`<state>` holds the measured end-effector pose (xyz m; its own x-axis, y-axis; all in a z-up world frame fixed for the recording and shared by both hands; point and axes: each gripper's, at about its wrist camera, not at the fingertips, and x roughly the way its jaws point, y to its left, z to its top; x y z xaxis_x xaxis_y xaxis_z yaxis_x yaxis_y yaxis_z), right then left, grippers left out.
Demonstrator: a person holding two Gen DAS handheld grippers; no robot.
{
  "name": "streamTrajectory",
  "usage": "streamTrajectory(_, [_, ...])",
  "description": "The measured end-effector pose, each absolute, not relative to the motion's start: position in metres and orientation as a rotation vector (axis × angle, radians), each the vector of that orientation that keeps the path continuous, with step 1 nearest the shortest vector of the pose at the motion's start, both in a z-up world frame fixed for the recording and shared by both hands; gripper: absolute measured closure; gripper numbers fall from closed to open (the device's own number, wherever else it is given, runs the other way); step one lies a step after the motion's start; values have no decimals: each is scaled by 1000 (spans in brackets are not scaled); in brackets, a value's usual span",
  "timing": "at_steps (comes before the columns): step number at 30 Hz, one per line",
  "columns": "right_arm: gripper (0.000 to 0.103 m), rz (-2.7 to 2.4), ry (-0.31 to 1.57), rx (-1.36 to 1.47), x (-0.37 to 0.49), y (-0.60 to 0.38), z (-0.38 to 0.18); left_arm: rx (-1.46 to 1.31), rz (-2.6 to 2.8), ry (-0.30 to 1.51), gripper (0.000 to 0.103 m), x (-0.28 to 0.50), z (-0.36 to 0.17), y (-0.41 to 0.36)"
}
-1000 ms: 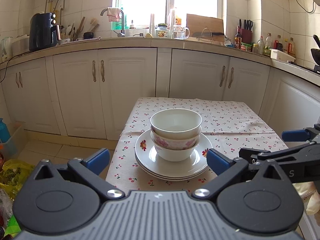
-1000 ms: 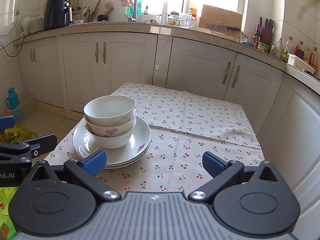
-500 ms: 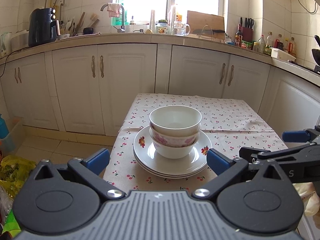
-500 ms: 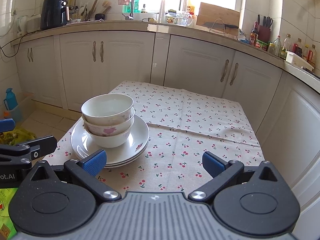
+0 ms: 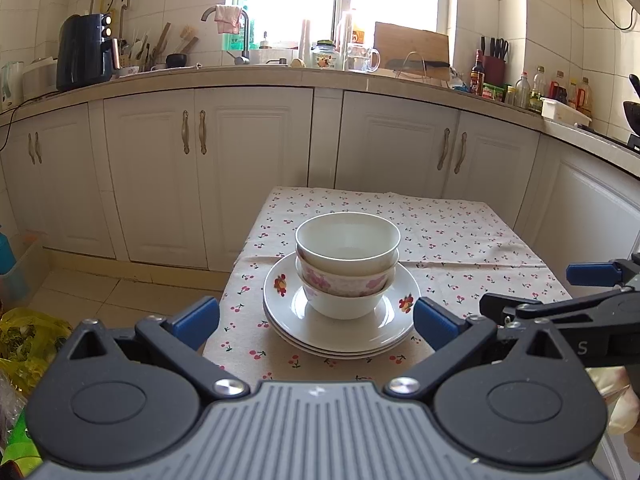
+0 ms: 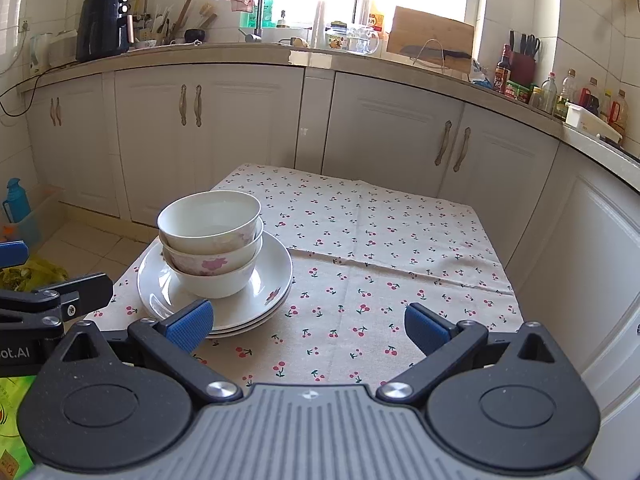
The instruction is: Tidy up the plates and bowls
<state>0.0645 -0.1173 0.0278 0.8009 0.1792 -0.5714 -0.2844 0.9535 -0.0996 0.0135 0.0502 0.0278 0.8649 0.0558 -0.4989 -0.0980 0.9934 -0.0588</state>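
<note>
Three nested bowls [image 5: 347, 264] stand on a stack of white plates [image 5: 340, 332] with flower marks, on the near left part of a table with a cherry-print cloth [image 5: 448, 240]. The top bowl is plain white, the middle one has pink flowers. My left gripper [image 5: 316, 320] is open and empty, held back from the stack at the table's near edge. My right gripper [image 6: 308, 324] is open and empty, to the right of the bowls [image 6: 212, 248] and plates [image 6: 260, 300]. Each gripper shows at the side of the other's view.
White cabinets [image 5: 240, 160] and a counter with a sink, black appliance [image 5: 84, 54], bottles and a cutting board run behind and to the right of the table. A yellow bag [image 5: 28, 340] and a blue bottle [image 6: 16, 200] are on the floor at left.
Both grippers have drawn back and risen a little from the table; the stack looks slightly farther away. The bowls and plates have not moved. Both grippers stay open.
</note>
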Motion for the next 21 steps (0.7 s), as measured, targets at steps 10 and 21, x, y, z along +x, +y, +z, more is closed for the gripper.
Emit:
streamTrajectory(10, [0,238,587,-185,64,-116,27,-77,86,514,1,13,27,49])
streamTrajectory(21, [0,230,586,-190,64,-115,28,-78,85,515,1,14,27,49])
